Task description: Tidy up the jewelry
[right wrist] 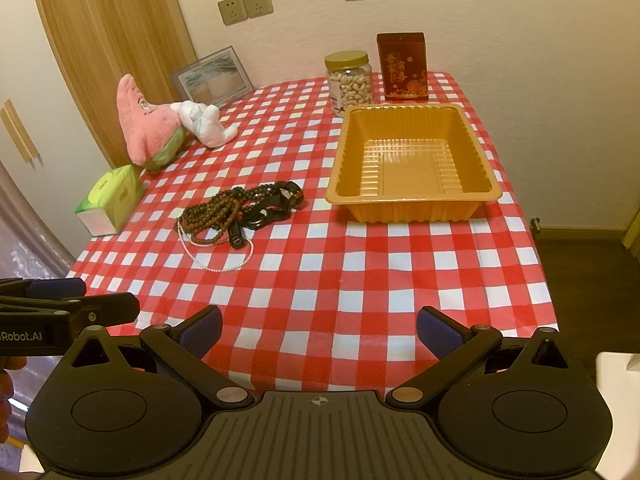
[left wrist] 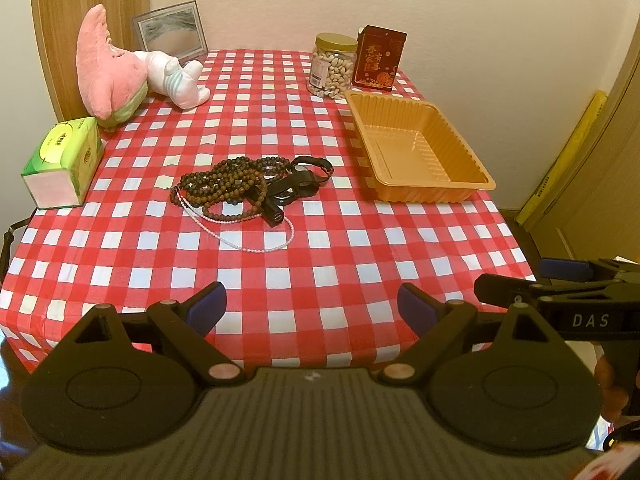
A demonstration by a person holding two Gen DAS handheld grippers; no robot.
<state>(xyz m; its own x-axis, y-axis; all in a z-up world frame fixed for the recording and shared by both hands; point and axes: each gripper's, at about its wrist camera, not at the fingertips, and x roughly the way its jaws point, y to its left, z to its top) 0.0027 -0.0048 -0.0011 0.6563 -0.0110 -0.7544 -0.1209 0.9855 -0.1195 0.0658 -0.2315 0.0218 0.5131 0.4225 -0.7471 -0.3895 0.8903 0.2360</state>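
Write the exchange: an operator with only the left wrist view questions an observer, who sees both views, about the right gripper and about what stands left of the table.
Operator: I see the right gripper only side-on at my frame's edge. Is anything between its fingers?
Observer: No. Its own camera shows it open, blue pads wide apart, with only tablecloth between them.
Operator: What stands left of the tissue box, beyond my frame?
Observer: White cabinet doors with wooden handles, past the table's left edge.
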